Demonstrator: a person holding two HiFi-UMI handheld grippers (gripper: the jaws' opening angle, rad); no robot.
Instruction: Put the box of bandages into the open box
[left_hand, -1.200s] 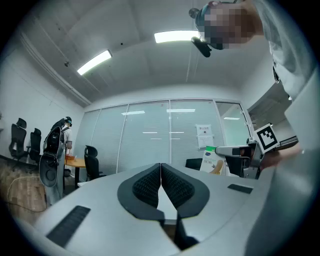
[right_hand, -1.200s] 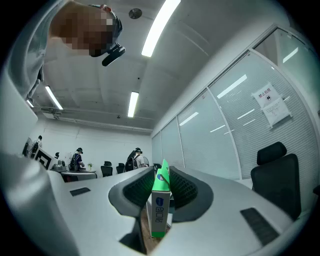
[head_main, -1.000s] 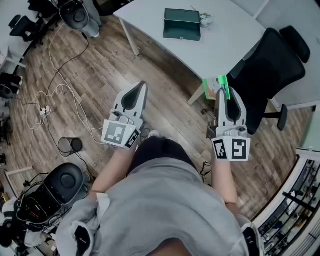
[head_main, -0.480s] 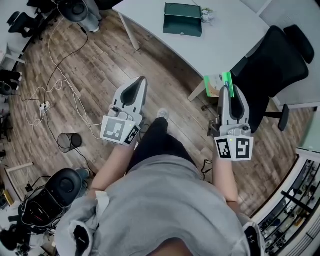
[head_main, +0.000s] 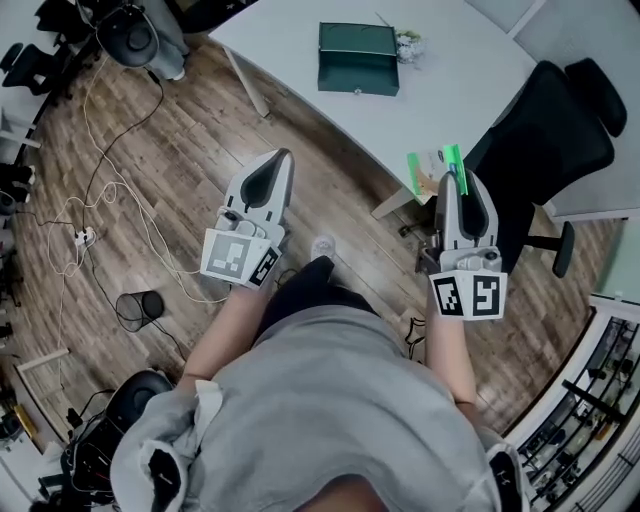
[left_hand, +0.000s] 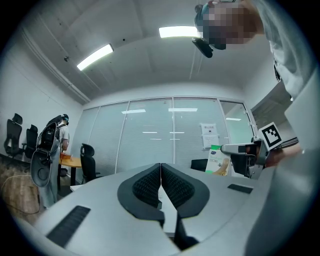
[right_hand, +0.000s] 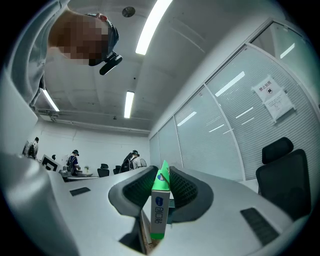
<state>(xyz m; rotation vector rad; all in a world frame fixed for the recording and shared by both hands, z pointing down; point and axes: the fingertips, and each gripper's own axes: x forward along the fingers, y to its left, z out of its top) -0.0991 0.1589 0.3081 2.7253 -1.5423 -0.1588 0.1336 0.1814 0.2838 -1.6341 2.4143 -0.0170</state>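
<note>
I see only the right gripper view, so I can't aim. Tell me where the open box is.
Observer: The green box sits on the white table, ahead, roughly between the two grippers.
Operator: Report the left gripper.
Observer: The left gripper is shut, with nothing in it.
Operator: Say what's below the right gripper.
Observer: In the head view, the right gripper holds the bandage box over the table's near edge.
</note>
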